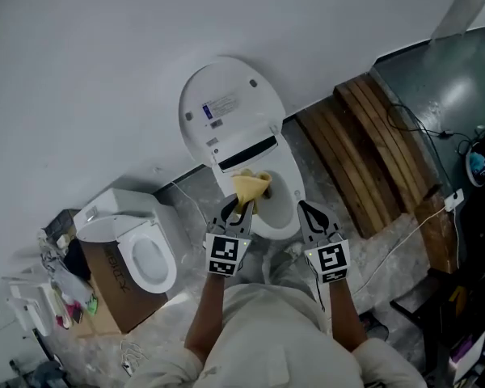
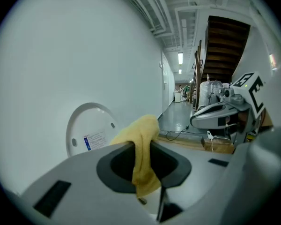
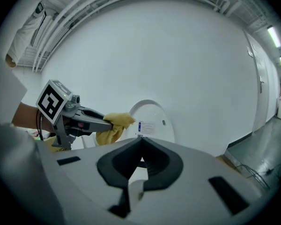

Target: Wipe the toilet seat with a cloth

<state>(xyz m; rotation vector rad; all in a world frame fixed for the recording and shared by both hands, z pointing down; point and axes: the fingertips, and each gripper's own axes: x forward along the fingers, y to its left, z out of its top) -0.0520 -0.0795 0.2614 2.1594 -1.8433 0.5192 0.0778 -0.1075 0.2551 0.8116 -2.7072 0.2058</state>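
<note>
The white toilet stands against the wall with its round lid raised; its seat lies open below. A yellow cloth hangs over the near left of the bowl, and my left gripper is shut on it. In the left gripper view the cloth drapes down between the jaws of the left gripper, with the lid behind. My right gripper is shut and holds nothing, just right of the bowl's front. The right gripper view shows its shut tips and the cloth.
A second white toilet sits on a cardboard box to the left, with clutter beside it. Wooden planks lie to the right, and a white cable crosses the floor. The white wall is close behind the lid.
</note>
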